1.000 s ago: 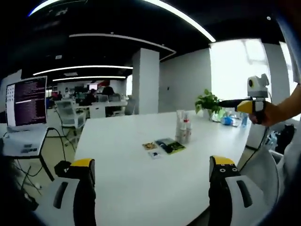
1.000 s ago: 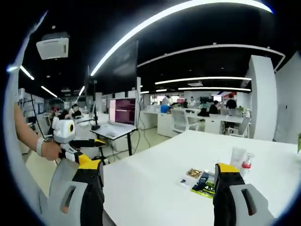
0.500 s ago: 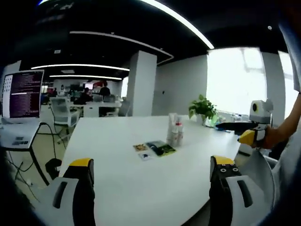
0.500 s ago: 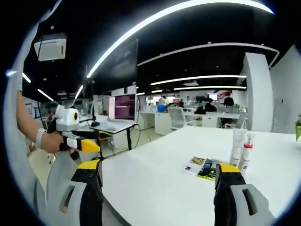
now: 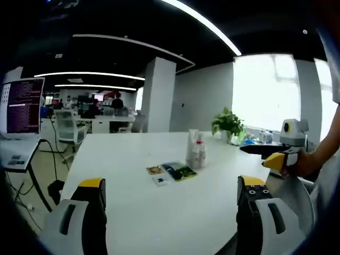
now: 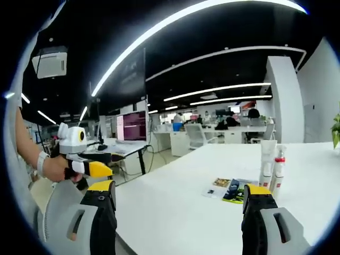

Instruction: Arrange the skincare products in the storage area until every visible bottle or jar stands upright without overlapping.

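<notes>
White bench (image 5: 159,212) at frame centre: two bottles (image 5: 193,149) already upright; both hand-held grippers (image 5: 170,212) (image 6: 178,212) gape wide, empty, nothing started.

You have two slim white skincare bottles (image 5: 193,149) standing upright, just beside each other, near the middle of the white table (image 5: 143,207), with flat sachets (image 5: 171,172) lying near their base.

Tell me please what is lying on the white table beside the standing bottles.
On the white table, several flat sachets, one dark green, lie beside two upright bottles. Whether the sachets overlap is too small to tell; anything behind the bottles is hidden.
</notes>
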Demonstrator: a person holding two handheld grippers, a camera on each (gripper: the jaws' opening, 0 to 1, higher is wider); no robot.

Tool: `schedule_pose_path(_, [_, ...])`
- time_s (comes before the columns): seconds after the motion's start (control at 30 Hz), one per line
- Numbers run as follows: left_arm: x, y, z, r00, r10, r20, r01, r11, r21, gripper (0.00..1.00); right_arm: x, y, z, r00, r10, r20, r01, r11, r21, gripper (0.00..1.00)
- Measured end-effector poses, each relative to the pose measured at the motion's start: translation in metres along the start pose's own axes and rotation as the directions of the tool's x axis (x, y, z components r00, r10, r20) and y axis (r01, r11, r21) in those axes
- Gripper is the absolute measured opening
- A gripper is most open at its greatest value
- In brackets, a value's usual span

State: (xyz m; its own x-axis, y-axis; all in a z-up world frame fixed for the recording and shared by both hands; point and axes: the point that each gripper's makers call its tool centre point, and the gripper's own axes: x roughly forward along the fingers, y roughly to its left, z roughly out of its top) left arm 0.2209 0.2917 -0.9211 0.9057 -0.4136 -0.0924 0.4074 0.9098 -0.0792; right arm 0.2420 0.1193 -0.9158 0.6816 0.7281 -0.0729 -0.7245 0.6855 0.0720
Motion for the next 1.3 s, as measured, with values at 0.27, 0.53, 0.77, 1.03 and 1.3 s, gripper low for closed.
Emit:
schedule_pose_path(0.27, [0.005, 0.008, -0.018, 0.996, 0.032, -0.082, -0.026, 0.997, 0.079, 0.99, 0.005, 0.002, -0.008, 1.0, -0.02, -0.006, 0.019, 0.999, -0.031, 0.99])
schedule_pose_path(0.53, [0.0, 0.022, -0.008, 0.998, 0.059, -0.033, -0.061, 0.997, -0.044, 0.99, 0.005, -0.009, -0.012, 0.998, -0.066, -0.011, 0.065, 0.997, -0.043, 0.99])
schedule_pose_path(0.77, [0.004, 0.009, -0.018, 0.997, 0.023, -0.078, -0.022, 1.0, 0.017, 0.99, 0.007, -0.009, -0.018, 0.997, -0.062, -0.038, 0.059, 0.996, -0.063, 0.98])
schedule_pose_path(1.03, [0.003, 0.014, -0.013, 0.997, 0.044, -0.057, -0.044, 0.999, -0.006, 0.99, 0.004, -0.022, -0.02, 0.993, -0.111, -0.045, 0.11, 0.993, -0.042, 0.95])
schedule_pose_path(1.3, [0.004, 0.009, -0.016, 0.997, 0.031, -0.068, -0.03, 0.999, 0.013, 0.99, 0.003, -0.023, -0.021, 0.992, -0.112, -0.054, 0.11, 0.993, -0.045, 0.93])
